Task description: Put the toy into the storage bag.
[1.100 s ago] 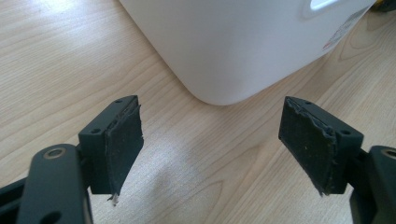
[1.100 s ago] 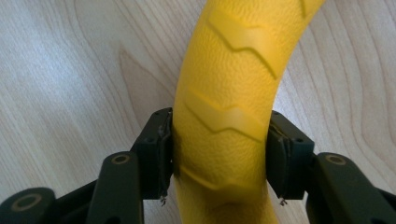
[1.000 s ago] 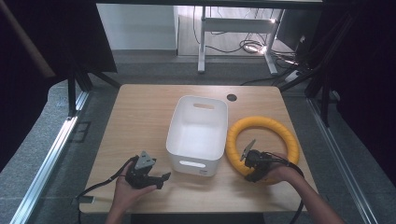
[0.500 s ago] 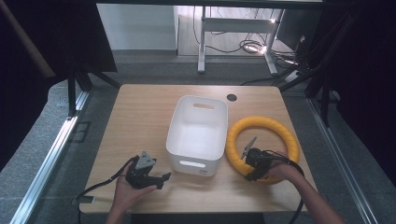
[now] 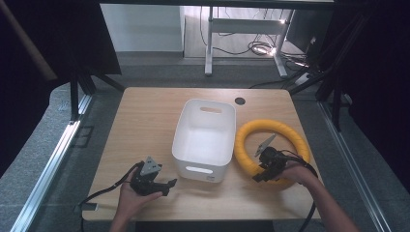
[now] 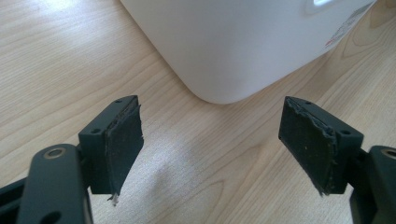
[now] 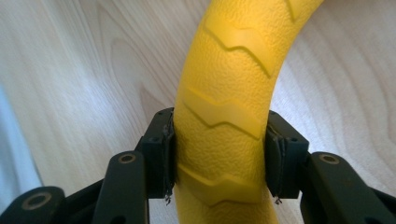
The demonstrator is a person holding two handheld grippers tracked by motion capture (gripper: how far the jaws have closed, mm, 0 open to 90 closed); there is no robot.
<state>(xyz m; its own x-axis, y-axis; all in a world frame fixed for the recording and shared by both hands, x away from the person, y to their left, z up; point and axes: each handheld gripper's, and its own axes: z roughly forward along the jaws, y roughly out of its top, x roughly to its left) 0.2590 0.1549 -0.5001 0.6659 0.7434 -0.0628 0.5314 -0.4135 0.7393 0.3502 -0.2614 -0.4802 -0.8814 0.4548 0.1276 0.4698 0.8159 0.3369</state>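
A yellow ribbed ring (image 5: 270, 125) lies flat on the right of the wooden table, beside a white plastic bin (image 5: 205, 102). My right gripper (image 5: 258, 175) is at the ring's near side. In the right gripper view both pads press the ring's (image 7: 233, 70) tube from either side, so the right gripper (image 7: 219, 158) is shut on it. My left gripper (image 5: 169, 186) rests near the table's front edge, left of the bin's near corner. The left gripper view shows the left gripper (image 6: 210, 149) open, with bare wood between the pads and the bin's corner (image 6: 224, 42) just ahead.
The bin is empty and has a handle slot in its near wall (image 5: 199, 170). A dark cable hole (image 5: 240, 101) sits in the table's far edge. Cables trail from both grippers over the front edge. Black frame legs (image 5: 77, 92) stand at the table's sides.
The right gripper has tilted a little at the ring's near side. The left gripper and the bin have stayed where they were.
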